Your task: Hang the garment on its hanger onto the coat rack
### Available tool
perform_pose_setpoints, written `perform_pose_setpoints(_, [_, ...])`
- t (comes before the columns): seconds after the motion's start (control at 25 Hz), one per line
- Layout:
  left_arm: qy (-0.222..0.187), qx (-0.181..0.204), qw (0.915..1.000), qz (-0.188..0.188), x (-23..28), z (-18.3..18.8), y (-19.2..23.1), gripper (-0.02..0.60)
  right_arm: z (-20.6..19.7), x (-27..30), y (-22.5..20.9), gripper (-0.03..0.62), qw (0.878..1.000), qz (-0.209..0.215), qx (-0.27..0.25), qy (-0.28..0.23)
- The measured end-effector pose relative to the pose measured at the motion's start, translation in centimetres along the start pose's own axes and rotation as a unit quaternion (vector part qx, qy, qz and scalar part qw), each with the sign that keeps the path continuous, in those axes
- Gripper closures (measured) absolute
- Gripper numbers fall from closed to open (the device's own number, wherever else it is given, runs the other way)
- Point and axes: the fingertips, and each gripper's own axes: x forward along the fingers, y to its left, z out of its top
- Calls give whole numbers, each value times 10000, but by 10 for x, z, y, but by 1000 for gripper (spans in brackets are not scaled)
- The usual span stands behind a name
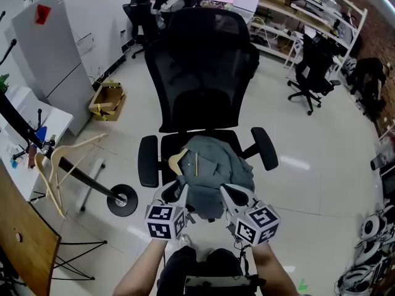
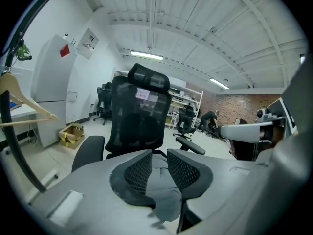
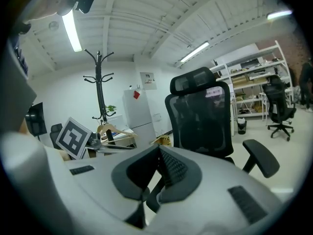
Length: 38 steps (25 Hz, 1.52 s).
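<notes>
Head view: the grey garment point(image 1: 216, 168), draped over its wooden hanger point(image 1: 179, 160), lies on the chair seat point(image 1: 176, 142), just ahead of the left gripper point(image 1: 174, 195) and the right gripper point(image 1: 234, 197). It looks soft, light and floppy, so the stiff hanger is probably the best place to grasp it. The hanger's hook cannot be made out.

Left gripper view: the jaws stand released, with cloth beyond them.

Right gripper view: the jaws look clenched on nothing. The coat rack point(image 3: 99, 87) stands off to this gripper's left.

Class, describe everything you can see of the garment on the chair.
The garment is grey-green cloth, crumpled in a heap on the chair seat. A wooden hanger sits inside it, one end poking out at its left. Its front edge droops over the seat toward the left gripper and right gripper; contact unclear.
</notes>
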Motion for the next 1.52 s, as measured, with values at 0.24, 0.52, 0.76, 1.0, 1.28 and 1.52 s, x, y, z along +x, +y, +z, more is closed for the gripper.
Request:
perform_pose_setpoints(0.24, [430,-124,9986,291,39,-28,19,499,-15,30,-24,594,9995,132,135,240])
perform_pose_setpoints(0.52, [1102,-445,9893,843,91,-93,53,430,-52,80,-55,594,9967,313,-49,754])
perform_pose_setpoints(0.76, [1608,-778,9739,1402,138,-157,91,364,-82,110,-65,594,9941,584,48,907])
perform_pose_setpoints(1.0, [1877,-1163,9598,1730,179,-208,128,324,-113,129,-82,594,9930,612,299,961])
perform_pose_setpoints(1.28, [2141,-1299,9518,1771,209,-233,140,324,-131,135,-102,594,9928,496,420,1001])
perform_pose_setpoints(1.52, [2445,-1225,9448,1802,204,-233,140,456,-133,125,-109,594,9922,406,475,1075])
